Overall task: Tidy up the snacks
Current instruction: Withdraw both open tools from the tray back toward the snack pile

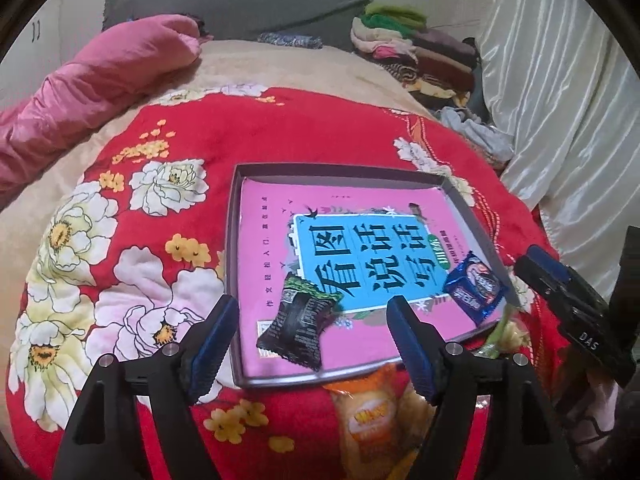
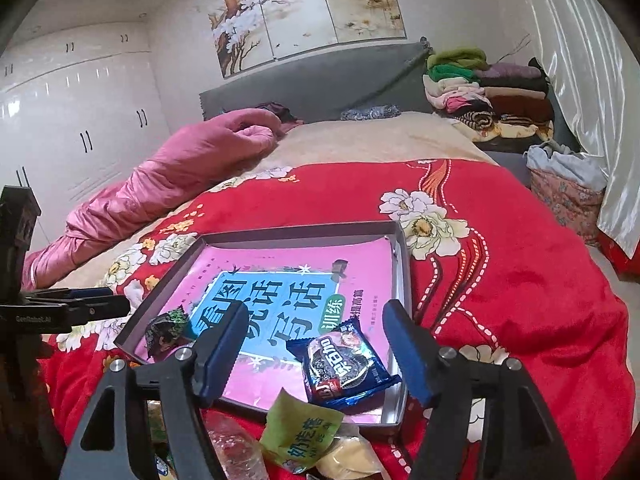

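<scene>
Orange snack pack (image 1: 370,416) half under tray (image 1: 234,264)

Red flowered blanket (image 2: 500,248) spread over a bed, pink quilt (image 2: 168,184) bunched along its left side, grey headboard (image 2: 320,84) behind, folded clothes (image 2: 492,92) stacked at the far right corner, flower painting (image 2: 308,12) above, white wardrobe (image 2: 72,112) left, pale curtain (image 1: 560,80) right.

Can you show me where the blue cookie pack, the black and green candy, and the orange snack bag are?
blue cookie pack (image 2: 346,364), right wrist view, middle of wrapper.
black and green candy (image 1: 300,320), left wrist view, dark wrapper body.
orange snack bag (image 1: 370,416), left wrist view, printed front.
</scene>
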Demonstrator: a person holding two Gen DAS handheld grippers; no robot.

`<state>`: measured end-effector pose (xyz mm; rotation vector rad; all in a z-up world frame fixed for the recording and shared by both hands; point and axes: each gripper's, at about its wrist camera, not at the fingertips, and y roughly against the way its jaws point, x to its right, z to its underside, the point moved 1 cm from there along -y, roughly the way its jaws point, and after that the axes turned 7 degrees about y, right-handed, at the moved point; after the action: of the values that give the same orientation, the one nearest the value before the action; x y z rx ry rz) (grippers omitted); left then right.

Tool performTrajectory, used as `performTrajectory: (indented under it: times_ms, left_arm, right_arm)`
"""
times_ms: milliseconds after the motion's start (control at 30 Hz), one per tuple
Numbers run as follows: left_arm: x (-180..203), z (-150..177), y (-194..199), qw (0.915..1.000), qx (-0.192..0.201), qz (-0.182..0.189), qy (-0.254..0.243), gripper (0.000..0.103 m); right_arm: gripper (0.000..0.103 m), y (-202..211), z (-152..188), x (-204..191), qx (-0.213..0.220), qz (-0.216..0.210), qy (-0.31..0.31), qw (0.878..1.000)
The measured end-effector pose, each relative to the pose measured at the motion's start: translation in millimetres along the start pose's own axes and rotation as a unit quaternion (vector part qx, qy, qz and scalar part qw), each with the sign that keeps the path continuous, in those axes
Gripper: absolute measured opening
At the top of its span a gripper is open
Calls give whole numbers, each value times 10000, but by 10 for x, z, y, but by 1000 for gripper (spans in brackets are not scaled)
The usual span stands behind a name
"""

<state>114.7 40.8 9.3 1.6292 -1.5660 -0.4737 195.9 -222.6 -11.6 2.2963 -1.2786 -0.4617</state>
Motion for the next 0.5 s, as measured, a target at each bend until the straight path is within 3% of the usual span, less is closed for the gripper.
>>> performTrajectory:
  times_ms: [500]
  left_arm:
    - [117, 128, 264, 9997, 20, 191, -161, 78]
  right_arm:
    - [75, 333, 42, 69, 258, 81, -236, 9994]
